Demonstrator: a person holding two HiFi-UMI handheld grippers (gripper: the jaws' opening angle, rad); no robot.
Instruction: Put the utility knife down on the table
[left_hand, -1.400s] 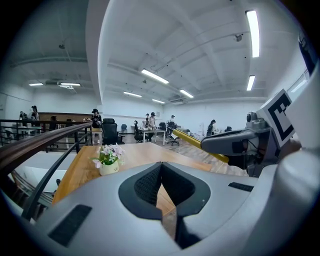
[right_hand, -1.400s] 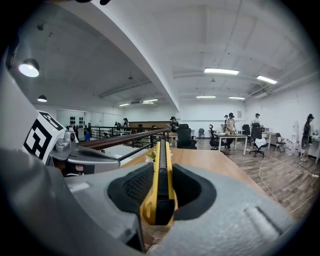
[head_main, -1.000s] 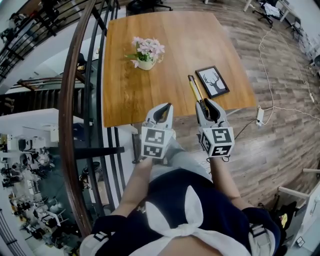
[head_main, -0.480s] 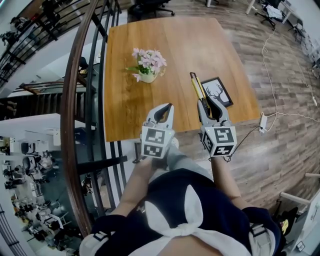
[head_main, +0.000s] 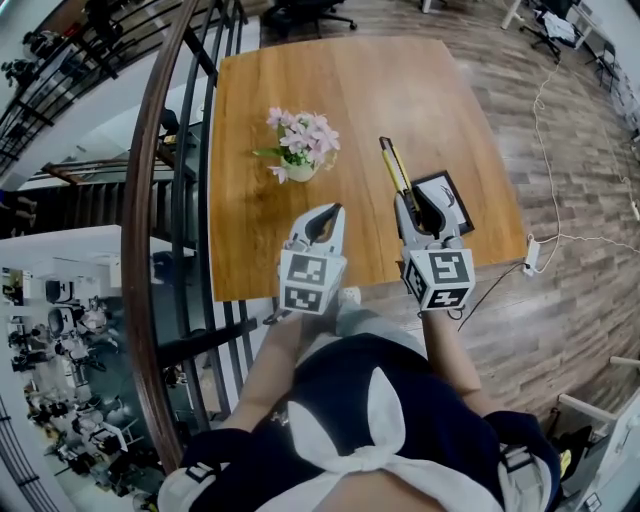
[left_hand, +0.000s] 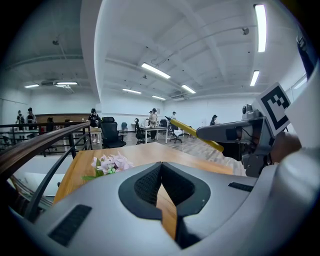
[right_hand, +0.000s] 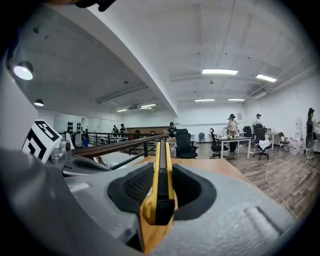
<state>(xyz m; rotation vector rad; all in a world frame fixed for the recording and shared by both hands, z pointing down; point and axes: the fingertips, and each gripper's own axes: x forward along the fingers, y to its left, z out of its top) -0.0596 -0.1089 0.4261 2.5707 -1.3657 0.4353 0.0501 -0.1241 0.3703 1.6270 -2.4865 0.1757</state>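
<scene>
Risk: the utility knife juts well past the right gripper. If it is lowered nose-first, its far tip could jab the worktop or knock the framed picture just to its right.
Cause: letting go while it is clear of the wood would probably make it drop and skid.
Knife: its near end is clamped in the right jaws, above the worktop's near right part.
Right pose: pointing away, slightly downward.
Left gripper: jaws closed together, empty, alongside on the left.

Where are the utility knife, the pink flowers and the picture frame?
utility knife (head_main: 396, 172): head view, middle of its yellow body.
pink flowers (head_main: 306, 134): head view, on the blossoms.
picture frame (head_main: 454, 198): head view, uncovered right part.
</scene>
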